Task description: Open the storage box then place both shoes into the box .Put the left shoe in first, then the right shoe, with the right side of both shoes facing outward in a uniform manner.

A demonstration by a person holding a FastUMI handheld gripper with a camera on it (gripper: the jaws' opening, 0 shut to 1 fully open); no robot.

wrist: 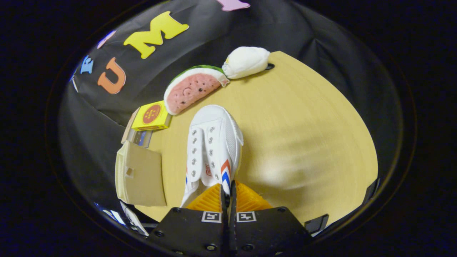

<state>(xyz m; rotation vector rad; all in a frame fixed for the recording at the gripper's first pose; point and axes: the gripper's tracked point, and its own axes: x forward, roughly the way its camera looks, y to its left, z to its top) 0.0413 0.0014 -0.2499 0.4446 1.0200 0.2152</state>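
claw (227, 191) fingers are pressing together on the heel rim of a white sneaker (213, 150), which is pointing away over the round wooden table (303, 125). a cardboard storage box (141, 175) is lying left of the shoe; a yellow carton (151, 116), watermelon plush (192, 87) and white plush (246, 61) are sitting beyond.

We saw a round wooden table (303, 117) with a pale, light-grained top, lit softly from above so that a faint bright patch lay on its bare right half. Behind it hung the booth's wall (314, 39) of black cloth, creased in loose folds and draped close around the table's far edge. The cloth dropped on past the table on the left as well, dark and unlit. The table's rim curved away into shadow on the right.
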